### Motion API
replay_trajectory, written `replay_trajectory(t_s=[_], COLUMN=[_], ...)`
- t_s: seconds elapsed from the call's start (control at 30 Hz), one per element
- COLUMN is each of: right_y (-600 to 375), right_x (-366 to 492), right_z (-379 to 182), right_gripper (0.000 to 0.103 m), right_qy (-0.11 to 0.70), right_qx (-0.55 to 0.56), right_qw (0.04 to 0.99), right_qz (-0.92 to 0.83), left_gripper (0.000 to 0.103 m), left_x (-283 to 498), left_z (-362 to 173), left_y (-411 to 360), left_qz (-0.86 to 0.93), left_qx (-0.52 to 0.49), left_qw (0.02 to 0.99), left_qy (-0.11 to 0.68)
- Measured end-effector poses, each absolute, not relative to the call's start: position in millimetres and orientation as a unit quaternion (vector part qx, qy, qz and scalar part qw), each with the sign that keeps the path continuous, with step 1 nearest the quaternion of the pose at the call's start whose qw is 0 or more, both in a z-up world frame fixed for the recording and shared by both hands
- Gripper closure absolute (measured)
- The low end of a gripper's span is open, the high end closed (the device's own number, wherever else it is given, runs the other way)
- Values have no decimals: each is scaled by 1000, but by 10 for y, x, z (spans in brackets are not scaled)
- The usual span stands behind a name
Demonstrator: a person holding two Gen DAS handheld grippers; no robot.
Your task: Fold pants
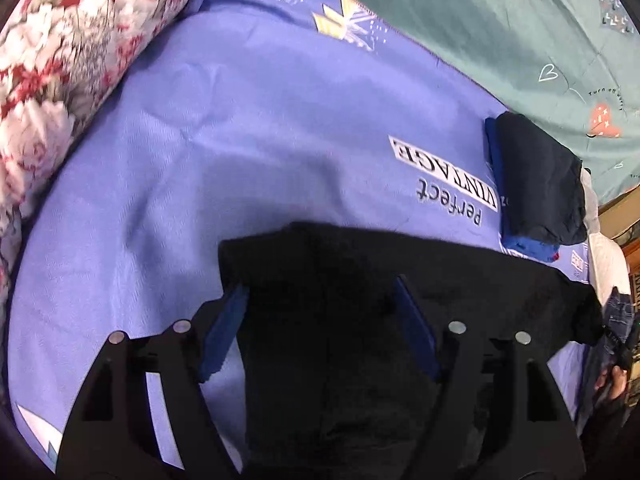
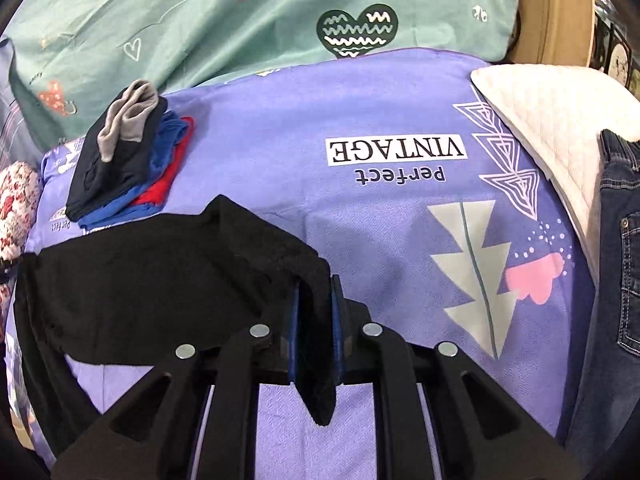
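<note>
Black pants (image 1: 360,272) lie stretched across the purple bedsheet (image 1: 240,140). In the left wrist view my left gripper (image 1: 320,320) stands open, its blue pads (image 1: 224,328) wide apart on either side of the black cloth, which passes between them. In the right wrist view my right gripper (image 2: 314,312) is shut on a bunched edge of the black pants (image 2: 160,280), held a little above the purple sheet (image 2: 380,220); a flap of cloth hangs down below the jaws.
A stack of folded dark, blue and red clothes (image 2: 124,164) lies on the sheet behind the pants, also in the left wrist view (image 1: 536,184). A floral quilt (image 1: 68,60) lies left. A teal sheet (image 2: 240,20) lies behind. White pillow (image 2: 552,120) and jeans (image 2: 620,260) are right.
</note>
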State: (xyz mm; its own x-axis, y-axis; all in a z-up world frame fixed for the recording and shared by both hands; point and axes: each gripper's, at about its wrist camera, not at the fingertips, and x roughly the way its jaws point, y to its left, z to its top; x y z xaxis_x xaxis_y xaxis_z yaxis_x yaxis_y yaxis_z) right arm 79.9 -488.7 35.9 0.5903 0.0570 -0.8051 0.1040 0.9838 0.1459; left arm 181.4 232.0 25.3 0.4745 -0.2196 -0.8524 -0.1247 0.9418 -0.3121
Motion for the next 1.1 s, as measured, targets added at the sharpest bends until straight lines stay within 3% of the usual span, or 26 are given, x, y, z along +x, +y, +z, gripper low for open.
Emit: replay_trajectory(t_s=[0.63, 0.87, 1.1], right_y=[-4782, -4757, -4594], right_x=[718, 736, 756], right_z=[262, 195, 169], right_gripper=[88, 87, 86], right_qy=[460, 463, 467], right_qx=[91, 93, 77], right_qw=[883, 881, 881], right_qz=[7, 11, 27], left_gripper=[28, 28, 25], left_x=[1675, 1323, 1565], left_z=[173, 363, 381], left_y=[2362, 2363, 2328], left_qz=[-87, -152, -138], left_qx=[-219, -269, -265], left_qw=[805, 795, 806], left_qy=[545, 522, 510])
